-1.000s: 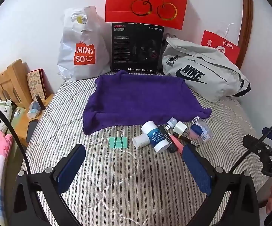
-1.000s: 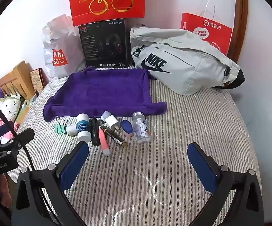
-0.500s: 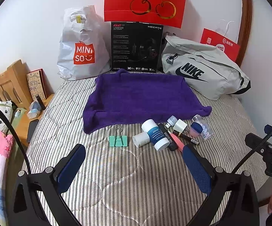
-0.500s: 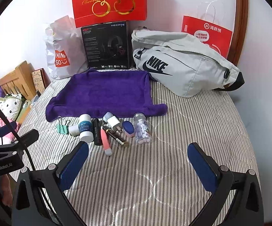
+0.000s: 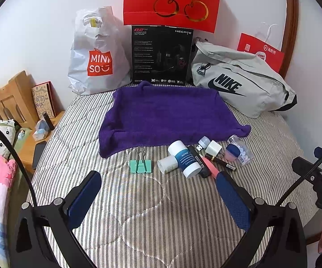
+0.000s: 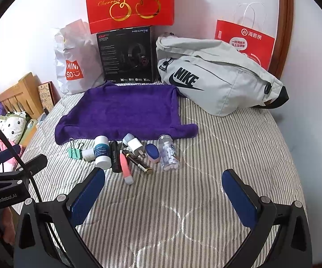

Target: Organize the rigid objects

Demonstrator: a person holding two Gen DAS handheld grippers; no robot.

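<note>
Bedside MINISO bag (image 5: 98,53), NIKE bag (image 5: 239,82)

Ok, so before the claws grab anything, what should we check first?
1. Left claw open and empty: ok.
2. Right claw open and empty: ok.
3. Purple towel lying bare on the striped bed, with room for things: ok.
4. Mint green binder clip lying apart from the pile, easy to reach: ok.
5. White tube with blue label free of its neighbours: not ok, it touches them.
6. Clear pill bottle lid closed: cannot tell.
</note>
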